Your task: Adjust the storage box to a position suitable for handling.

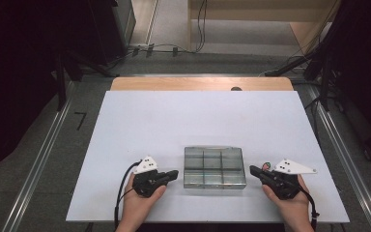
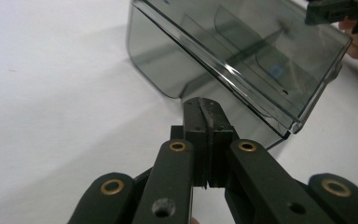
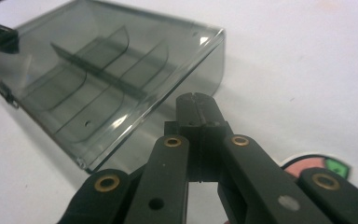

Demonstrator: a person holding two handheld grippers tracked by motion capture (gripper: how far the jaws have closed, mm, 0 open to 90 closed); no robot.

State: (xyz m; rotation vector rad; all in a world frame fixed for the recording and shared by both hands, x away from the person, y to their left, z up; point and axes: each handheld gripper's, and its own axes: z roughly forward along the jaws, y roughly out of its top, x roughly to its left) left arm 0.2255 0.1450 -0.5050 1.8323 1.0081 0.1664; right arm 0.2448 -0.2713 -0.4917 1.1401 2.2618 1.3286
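A smoky clear plastic compartment box with its lid closed lies on the white tabletop, near the front edge. My left gripper rests just left of the box and points at its side, jaws shut with nothing between them. From the right, my right gripper points at the other side, also shut and empty. In the left gripper view my jaws sit pressed together close to the box's near corner. The right gripper view has its jaws closed beside the box, whose inner dividers show through the lid.
A small pink and green sticker lies on the table under the right gripper. Beyond the white sheet a wooden strip edges the table. Cables run over the floor behind, and metal rails flank the table.
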